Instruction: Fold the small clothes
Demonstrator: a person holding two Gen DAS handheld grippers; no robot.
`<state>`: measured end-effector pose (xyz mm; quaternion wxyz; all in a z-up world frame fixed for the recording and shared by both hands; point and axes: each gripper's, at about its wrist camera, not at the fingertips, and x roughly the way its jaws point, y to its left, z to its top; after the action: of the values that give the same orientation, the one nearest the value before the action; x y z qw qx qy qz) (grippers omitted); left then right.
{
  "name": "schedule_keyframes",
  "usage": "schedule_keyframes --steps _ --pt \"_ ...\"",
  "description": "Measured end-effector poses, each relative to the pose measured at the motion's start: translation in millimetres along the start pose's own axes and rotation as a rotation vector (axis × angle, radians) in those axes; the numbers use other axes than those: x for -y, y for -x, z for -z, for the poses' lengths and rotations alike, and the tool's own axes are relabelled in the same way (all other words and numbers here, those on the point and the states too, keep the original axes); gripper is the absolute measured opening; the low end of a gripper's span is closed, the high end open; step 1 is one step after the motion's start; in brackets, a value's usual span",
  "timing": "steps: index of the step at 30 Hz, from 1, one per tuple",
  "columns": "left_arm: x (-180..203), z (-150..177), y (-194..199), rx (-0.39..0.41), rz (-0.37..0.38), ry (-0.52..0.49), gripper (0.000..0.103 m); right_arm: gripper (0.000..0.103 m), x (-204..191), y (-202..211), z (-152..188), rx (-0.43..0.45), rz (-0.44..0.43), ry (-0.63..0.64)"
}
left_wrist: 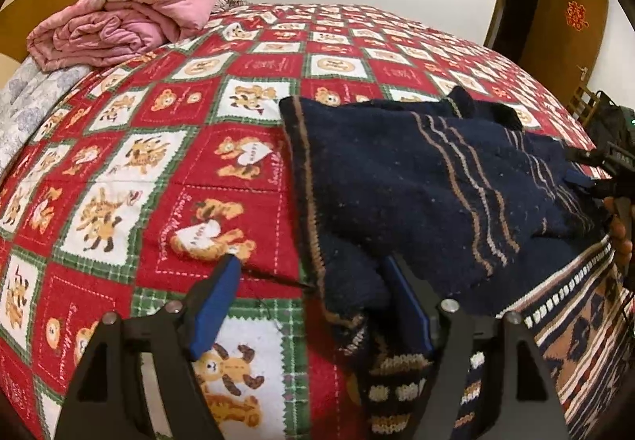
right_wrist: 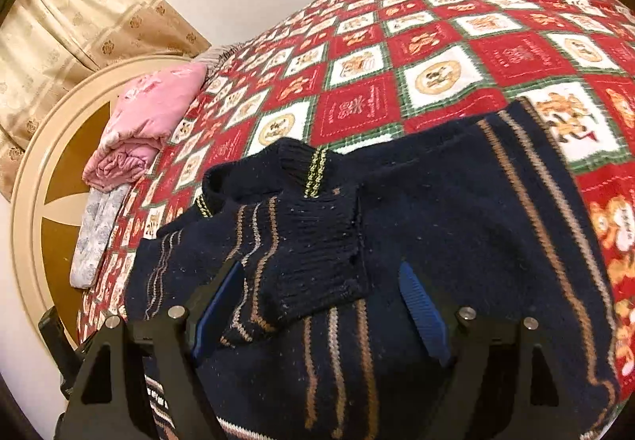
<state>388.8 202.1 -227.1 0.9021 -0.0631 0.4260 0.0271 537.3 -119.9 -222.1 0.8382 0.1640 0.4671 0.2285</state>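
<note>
While navy sweater (right_wrist: 436, 225) lies on bedspread (right_wrist: 397, 62), left claw (left_wrist: 313, 273), right claw (right_wrist: 317, 281) released.

Coarse knitted wool sweater (right_wrist: 397, 221) (matt, speckled) on fleecy bedspread (right_wrist: 456, 55).

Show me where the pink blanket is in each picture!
Left wrist view: the pink blanket lies folded at the upper left, on the far corner of the bed.
Right wrist view: the pink blanket sits at the left, mid-height, on the bed's edge beside the round headboard.
Shared landmark: the dark sweater, near the bottom of both.
</note>
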Motion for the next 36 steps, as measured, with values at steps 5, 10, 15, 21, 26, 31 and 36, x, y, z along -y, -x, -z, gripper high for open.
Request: schedule_keyframes --steps 5,10,15,21,26,31,36 --pt "-4.4 -0.1 -2.1 -0.004 0.021 0.031 0.080 0.015 -3.9 -20.8 -0.1 -0.037 0.131 0.051" --pt "-2.2 1.8 5.1 0.004 0.026 0.017 0.080 0.005 -12.5 0.4 5.3 0.002 0.124 0.116" --pt "7.2 4.1 5.1 -0.004 0.044 -0.006 0.080 0.005 -21.0 22.1 2.1 0.059 0.205 0.212" --pt "9.1 5.8 3.3 0.003 0.026 0.005 0.086 0.006 3.6 -16.3 -3.4 -0.042 0.247 0.154" --pt "16.8 12.3 19.1 0.016 0.004 -0.052 0.086 0.028 16.4 2.8 -1.2 -0.030 0.187 0.072" --pt "33.2 26.2 20.2 0.002 -0.006 -0.127 0.089 0.053 0.6 47.2 17.7 -0.006 0.146 0.149" --pt "37.8 29.2 15.8 -0.007 -0.013 -0.121 0.089 0.053 -4.7 48.5 51.8 -0.099 0.195 0.229"
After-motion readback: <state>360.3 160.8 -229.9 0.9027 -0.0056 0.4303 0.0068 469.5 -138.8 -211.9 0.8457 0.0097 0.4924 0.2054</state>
